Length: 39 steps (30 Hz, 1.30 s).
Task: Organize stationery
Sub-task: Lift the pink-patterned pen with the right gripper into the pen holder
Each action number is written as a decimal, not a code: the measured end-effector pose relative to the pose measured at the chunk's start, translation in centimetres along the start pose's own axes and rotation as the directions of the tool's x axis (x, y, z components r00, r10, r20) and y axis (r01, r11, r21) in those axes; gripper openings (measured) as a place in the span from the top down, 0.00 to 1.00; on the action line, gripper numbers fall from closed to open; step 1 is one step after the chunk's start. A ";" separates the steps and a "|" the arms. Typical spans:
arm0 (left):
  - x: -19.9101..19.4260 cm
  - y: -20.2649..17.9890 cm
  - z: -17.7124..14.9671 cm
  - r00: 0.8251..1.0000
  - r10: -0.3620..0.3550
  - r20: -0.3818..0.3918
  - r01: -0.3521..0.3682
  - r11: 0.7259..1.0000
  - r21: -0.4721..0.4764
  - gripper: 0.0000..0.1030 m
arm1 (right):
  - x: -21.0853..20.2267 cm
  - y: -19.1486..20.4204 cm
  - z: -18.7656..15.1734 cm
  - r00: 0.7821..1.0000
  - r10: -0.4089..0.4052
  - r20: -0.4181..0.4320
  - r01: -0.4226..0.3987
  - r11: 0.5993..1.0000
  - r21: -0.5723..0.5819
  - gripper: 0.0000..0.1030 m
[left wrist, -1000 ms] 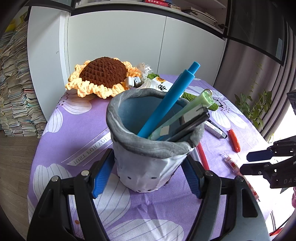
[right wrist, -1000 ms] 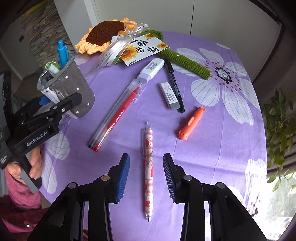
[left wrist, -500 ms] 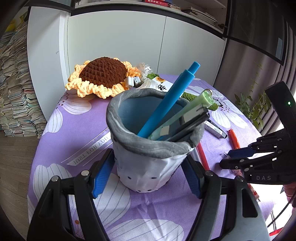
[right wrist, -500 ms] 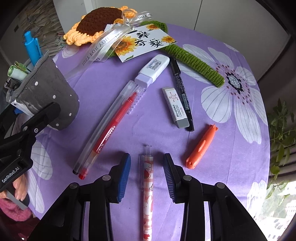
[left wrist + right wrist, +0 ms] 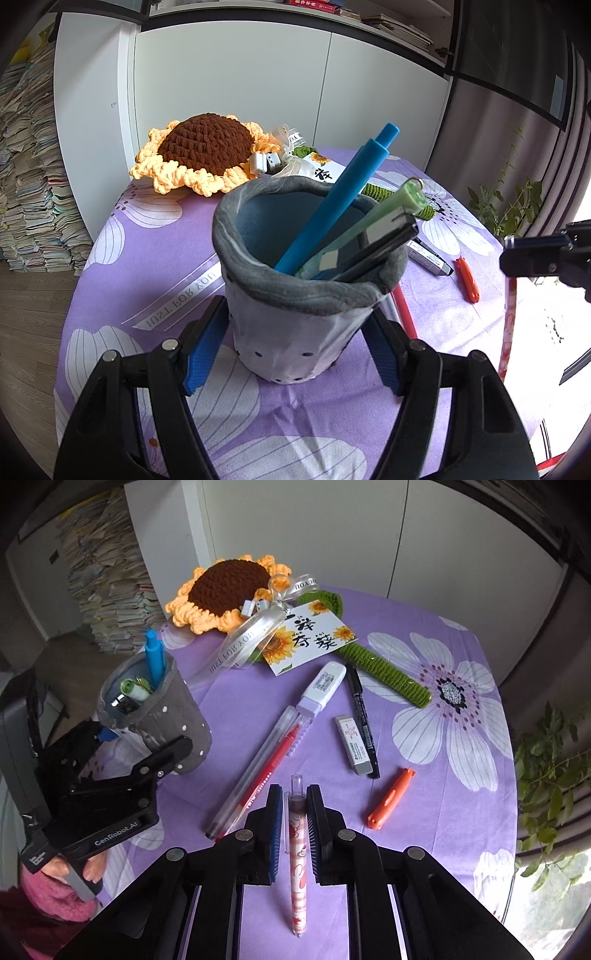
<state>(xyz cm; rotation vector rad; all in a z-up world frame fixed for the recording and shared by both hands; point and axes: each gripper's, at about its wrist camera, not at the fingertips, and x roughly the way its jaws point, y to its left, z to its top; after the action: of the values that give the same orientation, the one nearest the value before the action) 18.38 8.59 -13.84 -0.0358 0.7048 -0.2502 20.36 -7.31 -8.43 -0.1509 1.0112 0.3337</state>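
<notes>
"What is the right gripper [image 5: 291, 821] doing?"

"Its two fingers are squeezed tight on the pink checked pen [image 5: 297, 864], near the front edge of the table [image 5: 424, 812]. I think this is the picking-up step."

"And the left gripper [image 5: 291, 350]?"

"It hugs the grey pen pot [image 5: 303, 295] on both sides, near the table's left edge. A blue pen [image 5: 343, 199] is already inside."

"What comes next?"

"I guess the pink pen must go over to the pot and slide in, tip down, without bumping the other pens. The red pen [image 5: 273, 764], eraser [image 5: 352, 744] and orange cutter [image 5: 391, 799] wait in the middle."
</notes>
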 end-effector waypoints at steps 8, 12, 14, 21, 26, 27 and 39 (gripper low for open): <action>0.0 0.0 0.0 1.000 0.000 0.000 0.000 1.000 -0.001 0.31 | -7.8 2.1 2.4 0.967 0.050 0.252 -0.043 0.999 -0.034 0.90; 0.0 0.0 0.0 1.000 0.000 0.000 0.000 1.000 0.000 0.31 | -10.7 3.2 4.7 0.930 0.080 0.359 -0.061 0.996 -0.065 0.90; 0.0 0.0 0.0 1.000 0.000 0.000 0.000 1.000 0.000 0.31 | -11.3 3.7 5.9 0.918 0.114 0.380 -0.092 0.993 -0.077 0.90; 0.0 0.0 0.0 1.000 0.000 0.000 0.000 1.000 0.000 0.31 | -10.4 5.4 8.3 0.899 0.207 0.386 -0.184 0.978 -0.097 0.90; 0.0 0.0 0.0 1.000 0.000 0.000 0.000 1.000 0.000 0.31 | -8.1 6.2 8.1 0.903 0.234 0.361 -0.207 0.972 -0.111 0.90; 0.0 0.0 0.0 1.000 0.000 0.000 0.000 1.000 0.000 0.31 | -7.4 6.4 7.9 0.908 0.225 0.353 -0.197 0.974 -0.114 0.90; 0.0 0.0 0.0 1.000 -0.001 -0.001 0.001 1.000 -0.001 0.31 | -2.1 6.1 5.4 0.957 0.238 0.164 -0.228 0.971 -0.079 0.89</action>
<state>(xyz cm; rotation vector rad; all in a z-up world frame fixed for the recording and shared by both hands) 18.41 8.56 -13.85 -0.0371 0.7062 -0.2506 21.59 -0.55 -3.62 -0.0548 0.8480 0.5830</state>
